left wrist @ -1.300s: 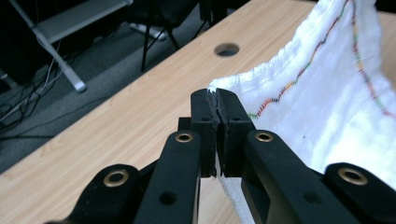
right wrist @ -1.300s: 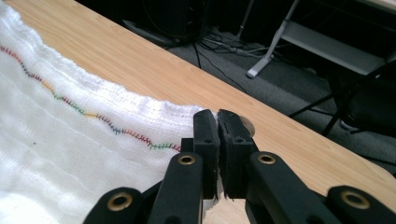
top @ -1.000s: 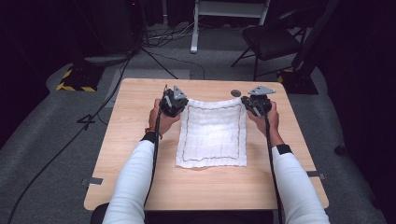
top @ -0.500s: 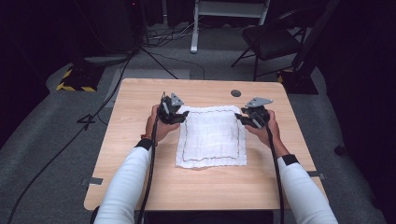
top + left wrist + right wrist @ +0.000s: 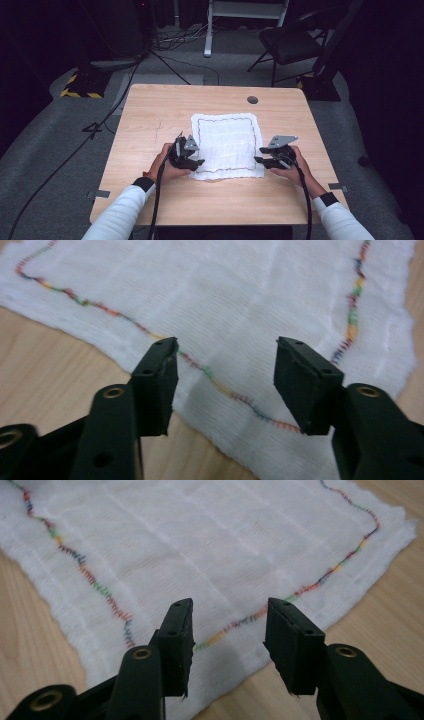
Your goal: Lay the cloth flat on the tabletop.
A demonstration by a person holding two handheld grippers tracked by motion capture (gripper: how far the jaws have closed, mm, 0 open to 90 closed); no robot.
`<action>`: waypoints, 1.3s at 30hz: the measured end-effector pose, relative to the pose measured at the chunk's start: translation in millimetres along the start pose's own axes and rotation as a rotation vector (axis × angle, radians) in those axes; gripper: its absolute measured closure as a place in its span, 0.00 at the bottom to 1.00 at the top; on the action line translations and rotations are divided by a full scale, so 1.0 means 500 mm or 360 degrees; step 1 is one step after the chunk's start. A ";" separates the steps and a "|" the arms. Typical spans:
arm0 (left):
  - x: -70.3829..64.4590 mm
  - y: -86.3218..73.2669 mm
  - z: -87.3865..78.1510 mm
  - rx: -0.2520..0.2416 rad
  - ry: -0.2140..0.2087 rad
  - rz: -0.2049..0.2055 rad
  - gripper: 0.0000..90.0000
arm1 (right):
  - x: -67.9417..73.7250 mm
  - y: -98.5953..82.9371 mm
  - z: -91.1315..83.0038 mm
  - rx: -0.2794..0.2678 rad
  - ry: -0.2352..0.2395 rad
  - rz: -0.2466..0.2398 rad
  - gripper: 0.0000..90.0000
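Claws at cloth's near corners
Left claw [image 5: 198,162] at cloth's [image 5: 227,142] 7 o'clock, right claw [image 5: 260,160] at 5; both agape, empty.

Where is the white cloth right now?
In the high view the white cloth lies flat mid-table, its near corners between the left claw and right claw.

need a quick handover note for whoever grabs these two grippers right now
Left gripper: open, at the near left corner of the white cloth, nothing held.
Right gripper: open, at the near right corner, nothing held.
The cloth lies flat and unfolded mid-table, coloured stitching along its border.
Done: both grippers lined up at the near corners.
Left: probably pinch each corner, then lift and fold; neither corner is grasped yet.
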State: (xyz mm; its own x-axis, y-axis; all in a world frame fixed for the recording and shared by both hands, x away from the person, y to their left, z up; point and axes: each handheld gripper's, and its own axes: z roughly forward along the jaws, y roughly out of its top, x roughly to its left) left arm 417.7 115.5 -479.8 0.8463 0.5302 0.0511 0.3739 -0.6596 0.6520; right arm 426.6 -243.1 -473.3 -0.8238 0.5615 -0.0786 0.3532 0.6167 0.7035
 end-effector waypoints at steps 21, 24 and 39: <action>-0.078 -0.043 -0.014 0.0020 -0.0139 -0.0023 0.52 | 0.040 -0.082 -0.043 0.0080 0.0039 0.0022 0.62; -0.094 -0.046 -0.017 0.0015 -0.0158 -0.0022 0.51 | 0.044 -0.093 -0.055 0.0086 0.0051 0.0032 0.63; -0.042 -0.034 -0.043 -0.0097 -0.0031 -0.0168 0.27 | 0.087 -0.086 -0.074 -0.0008 0.0010 -0.0033 0.50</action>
State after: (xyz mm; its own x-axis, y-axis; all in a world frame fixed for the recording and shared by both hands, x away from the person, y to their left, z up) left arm 385.6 127.2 -475.8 0.8111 0.5839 -0.0346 0.4379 -0.5669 0.6977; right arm 359.0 -265.8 -480.7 -0.8337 0.5451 -0.0884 0.3341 0.6254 0.7052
